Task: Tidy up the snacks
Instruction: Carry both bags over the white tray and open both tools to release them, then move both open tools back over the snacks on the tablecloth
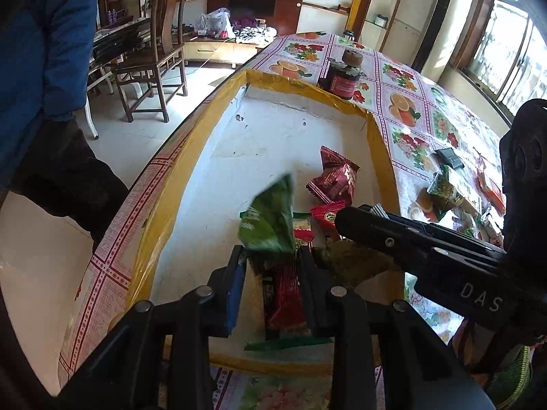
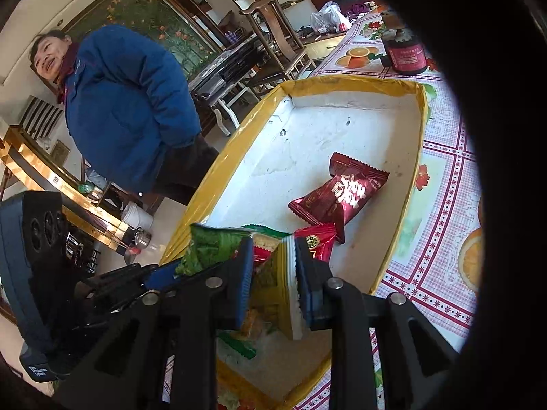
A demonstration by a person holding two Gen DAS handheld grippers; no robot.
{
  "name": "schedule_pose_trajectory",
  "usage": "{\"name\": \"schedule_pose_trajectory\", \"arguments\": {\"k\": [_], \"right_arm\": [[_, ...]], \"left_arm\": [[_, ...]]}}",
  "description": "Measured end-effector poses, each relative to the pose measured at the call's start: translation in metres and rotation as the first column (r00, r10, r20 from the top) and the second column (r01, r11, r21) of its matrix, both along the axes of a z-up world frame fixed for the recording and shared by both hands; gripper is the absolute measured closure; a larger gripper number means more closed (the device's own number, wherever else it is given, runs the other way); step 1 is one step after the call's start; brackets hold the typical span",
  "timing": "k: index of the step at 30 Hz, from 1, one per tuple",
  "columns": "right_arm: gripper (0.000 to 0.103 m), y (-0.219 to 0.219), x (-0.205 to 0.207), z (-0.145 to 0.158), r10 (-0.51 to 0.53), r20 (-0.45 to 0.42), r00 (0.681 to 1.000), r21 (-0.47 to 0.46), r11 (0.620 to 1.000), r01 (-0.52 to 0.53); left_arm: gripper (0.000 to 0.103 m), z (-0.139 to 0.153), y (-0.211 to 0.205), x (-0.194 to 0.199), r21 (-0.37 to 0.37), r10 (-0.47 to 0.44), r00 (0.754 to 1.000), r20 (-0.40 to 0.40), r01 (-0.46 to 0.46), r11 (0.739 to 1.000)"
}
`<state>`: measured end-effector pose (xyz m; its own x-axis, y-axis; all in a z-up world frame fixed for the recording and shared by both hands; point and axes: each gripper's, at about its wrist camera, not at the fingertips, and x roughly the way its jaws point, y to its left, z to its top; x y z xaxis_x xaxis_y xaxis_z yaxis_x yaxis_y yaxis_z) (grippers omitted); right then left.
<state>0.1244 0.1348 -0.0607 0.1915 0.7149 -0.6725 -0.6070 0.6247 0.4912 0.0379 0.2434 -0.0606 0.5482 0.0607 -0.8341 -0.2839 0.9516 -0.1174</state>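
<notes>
A white foam box with a yellow-taped rim (image 1: 191, 157) sits on the flowered tablecloth. Inside lie a dark red snack packet (image 1: 338, 177), a small bright red packet (image 1: 326, 215) and a long red packet (image 1: 283, 300). My left gripper (image 1: 271, 256) is over the box's near end, shut on the lower end of a green packet (image 1: 268, 220) that sticks up between its fingers. My right gripper (image 2: 273, 263) hangs close beside it, shut on a yellow-green packet (image 2: 273, 283) with a white serrated edge. In the right wrist view the green packet (image 2: 208, 249) and the left gripper (image 2: 160, 273) show at the lower left.
A dark jar with a red label (image 1: 342, 78) stands on the table beyond the box. Several loose snack packets (image 1: 448, 191) lie on the cloth to the right. A person in a blue jacket (image 2: 126, 102) stands left of the table, near a wooden chair (image 1: 154, 61).
</notes>
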Motion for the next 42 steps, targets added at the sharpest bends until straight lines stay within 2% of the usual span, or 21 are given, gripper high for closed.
{"name": "schedule_pose_trajectory", "arguments": {"k": [2, 5, 10, 16, 22, 30, 37, 42], "right_arm": [[0.072, -0.002, -0.001, 0.001, 0.005, 0.002, 1.000, 0.001, 1.000, -0.005], [0.060, -0.012, -0.005, 0.007, -0.010, 0.018, 1.000, 0.009, 1.000, 0.010], [0.051, -0.040, -0.013, 0.022, -0.051, 0.044, 0.998, 0.047, 0.998, 0.049], [0.043, -0.093, -0.023, 0.040, -0.144, 0.095, 0.985, 0.074, 0.988, 0.137], [0.037, -0.171, -0.034, 0.049, -0.296, 0.163, 0.941, 0.035, 0.955, 0.295], [0.037, -0.277, -0.034, 0.042, -0.479, 0.156, 0.864, -0.026, 0.872, 0.488], [0.036, -0.333, -0.044, 0.041, -0.562, 0.165, 0.810, -0.046, 0.816, 0.576], [0.036, -0.358, -0.046, 0.039, -0.601, 0.165, 0.782, -0.053, 0.787, 0.615]], "left_arm": [[0.071, 0.000, 0.000, 0.000, 0.007, 0.002, 1.000, 0.001, -0.002, 1.000], [0.068, 0.005, -0.003, -0.002, 0.017, 0.000, 1.000, 0.010, 0.000, 1.000], [0.050, 0.021, -0.021, -0.008, 0.049, -0.011, 0.999, 0.048, 0.009, 0.999], [0.043, 0.039, -0.045, -0.012, 0.079, -0.017, 0.996, 0.088, 0.010, 0.997], [0.043, 0.041, -0.081, -0.005, 0.080, -0.094, 0.992, 0.084, 0.087, 0.993], [0.042, 0.036, -0.137, 0.010, 0.076, -0.213, 0.975, 0.061, 0.209, 0.975], [0.042, 0.032, -0.175, 0.024, 0.055, -0.287, 0.957, 0.039, 0.285, 0.957], [0.042, 0.027, -0.189, 0.038, 0.033, -0.300, 0.954, 0.022, 0.300, 0.953]]}}
